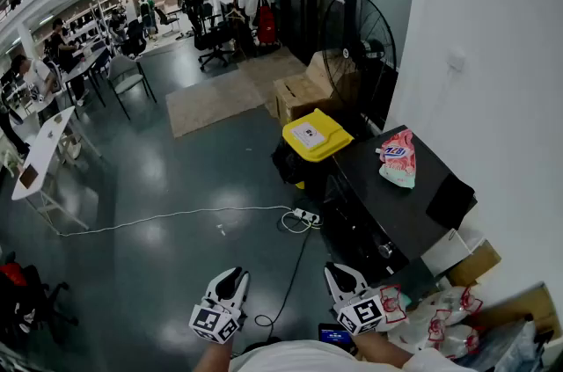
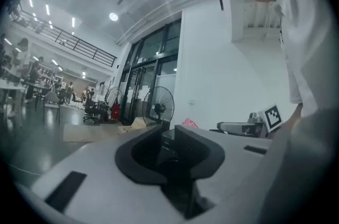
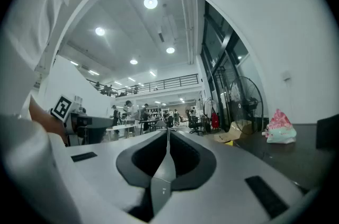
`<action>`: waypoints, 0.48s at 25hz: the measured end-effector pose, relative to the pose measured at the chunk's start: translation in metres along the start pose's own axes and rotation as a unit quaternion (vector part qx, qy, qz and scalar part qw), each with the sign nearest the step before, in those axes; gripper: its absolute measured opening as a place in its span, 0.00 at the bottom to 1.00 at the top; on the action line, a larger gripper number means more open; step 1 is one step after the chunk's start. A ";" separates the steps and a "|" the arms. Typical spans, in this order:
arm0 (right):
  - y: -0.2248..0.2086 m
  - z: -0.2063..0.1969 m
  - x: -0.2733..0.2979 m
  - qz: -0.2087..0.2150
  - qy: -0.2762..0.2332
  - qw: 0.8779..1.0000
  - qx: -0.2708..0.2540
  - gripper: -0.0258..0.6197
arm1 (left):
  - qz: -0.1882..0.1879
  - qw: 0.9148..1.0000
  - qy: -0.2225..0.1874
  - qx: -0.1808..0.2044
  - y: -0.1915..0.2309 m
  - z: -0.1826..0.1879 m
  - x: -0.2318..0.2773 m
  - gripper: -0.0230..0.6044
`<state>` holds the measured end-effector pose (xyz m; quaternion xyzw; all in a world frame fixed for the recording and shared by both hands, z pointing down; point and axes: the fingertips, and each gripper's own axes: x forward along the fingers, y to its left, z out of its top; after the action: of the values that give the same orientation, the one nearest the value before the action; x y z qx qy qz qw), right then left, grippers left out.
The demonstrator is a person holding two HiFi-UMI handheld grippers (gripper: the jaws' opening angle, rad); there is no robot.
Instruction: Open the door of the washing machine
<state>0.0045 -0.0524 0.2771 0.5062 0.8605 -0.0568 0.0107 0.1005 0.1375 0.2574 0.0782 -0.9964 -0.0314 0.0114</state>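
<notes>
- Washing machine was not in any view, and neither was its door. Its place could not be told from these frames.
- Head view looked over an open hall floor. A black tabletop (image 1: 378, 199) stood at right along the white wall with a pink bag (image 1: 398, 157) lying on it. A yellow bin (image 1: 315, 135) sat just beside its far end, and a fan (image 1: 356, 36) stood beyond.
- Left tongs (image 1: 230, 276) and right tongs (image 1: 339, 272) were held low and close to the body, side by side, pointing forward and touching nothing.
- Left tongs: jaws a narrow slit apart, nothing between them.
- Right tongs: jaws pressed together, empty.
- Judgement: the step in hand was locating the machine; the task had not begun.
- To do it well, the head would need to turn until the door and its handle or recess sat centred.
- One pair of tongs would need spreading wider ahead of contact, since closed jaws cannot take a handle.
- The approach should be square to the handle, and the pull should follow the hinge arc, not go straight out.
- Risk: a white cable (image 1: 176, 216) lay across the floor, a likely trip hazard when walking.
</notes>
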 end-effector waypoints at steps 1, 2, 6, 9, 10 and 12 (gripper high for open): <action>-0.008 -0.001 -0.007 -0.004 0.005 1.000 -0.006 0.10 | 0.002 1.000 0.003 0.002 -0.009 -0.003 -0.003 0.15; -0.016 -0.001 -0.013 -0.010 0.008 1.000 -0.010 0.10 | 0.003 1.000 0.005 0.004 -0.016 -0.005 -0.005 0.15; -0.039 0.020 -0.016 -0.038 -0.006 0.999 -0.010 0.10 | 0.002 1.000 0.001 -0.007 -0.021 -0.004 -0.009 0.15; -0.035 0.032 -0.012 -0.033 -0.007 0.999 -0.020 0.10 | -0.004 1.000 -0.001 -0.011 -0.018 -0.001 -0.003 0.15; -0.035 0.033 -0.012 -0.036 -0.004 0.999 -0.020 0.10 | -0.006 1.000 -0.001 -0.012 -0.016 0.000 0.001 0.15; -0.037 0.036 -0.014 -0.049 0.000 0.999 -0.019 0.10 | -0.014 1.000 -0.001 -0.012 -0.017 0.004 0.007 0.15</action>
<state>-0.0220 -0.0865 0.2454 0.4631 0.8852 -0.0407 0.0176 0.0961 0.1202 0.2520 0.0922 -0.9947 -0.0435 0.0110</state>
